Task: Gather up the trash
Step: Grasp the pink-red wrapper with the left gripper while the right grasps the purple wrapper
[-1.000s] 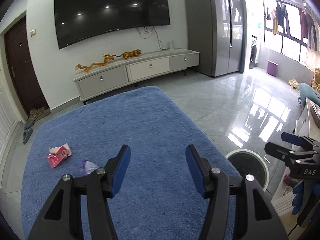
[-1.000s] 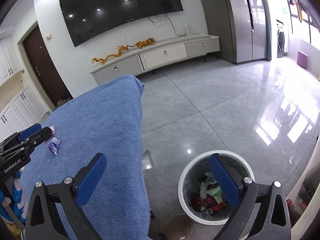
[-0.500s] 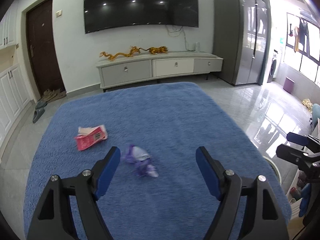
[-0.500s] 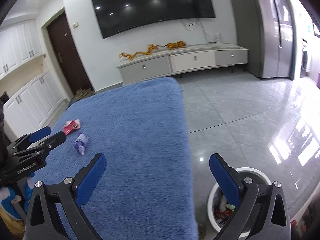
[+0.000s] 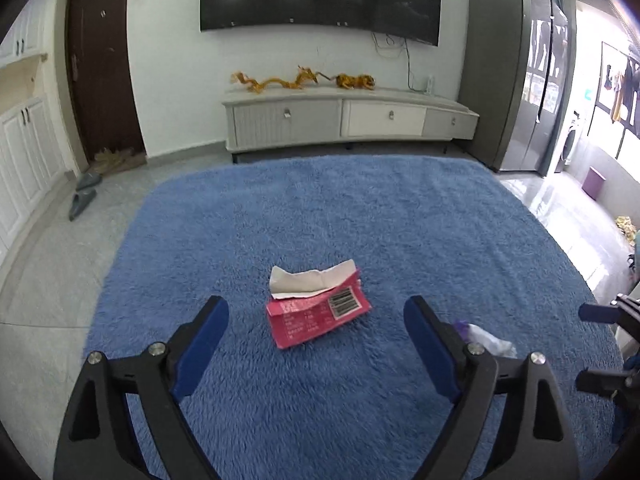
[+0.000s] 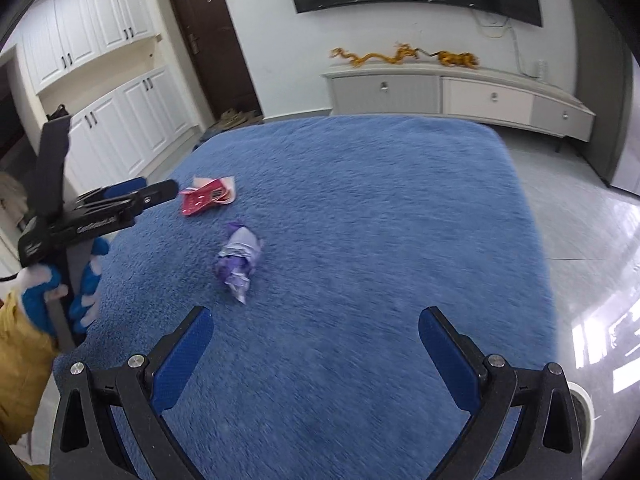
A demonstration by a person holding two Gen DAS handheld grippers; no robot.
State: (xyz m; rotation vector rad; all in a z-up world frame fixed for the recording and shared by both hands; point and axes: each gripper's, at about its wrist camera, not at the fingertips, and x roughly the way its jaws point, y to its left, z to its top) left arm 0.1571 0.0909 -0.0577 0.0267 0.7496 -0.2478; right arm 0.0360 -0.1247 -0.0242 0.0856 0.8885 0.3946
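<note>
My left claw (image 5: 316,338) gapes empty over the red wrapper (image 5: 316,316); my right claw (image 6: 316,354), likewise spread, hangs near the purple wrapper (image 6: 239,258) on the blue bench (image 6: 380,208).

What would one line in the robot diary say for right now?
left gripper: open, aimed at red wrapper | right gripper: open, empty | purple wrapper: on blue cloth

Shaggy matt blue cloth (image 5: 320,220) covers the table. Red wrapper (image 5: 316,316) at 12 o'clock: glossy film, torn papery white flap. Purple wrapper (image 6: 239,258): crinkled shiny foil. Floor tiles (image 6: 592,232): polished, reflective.
</note>
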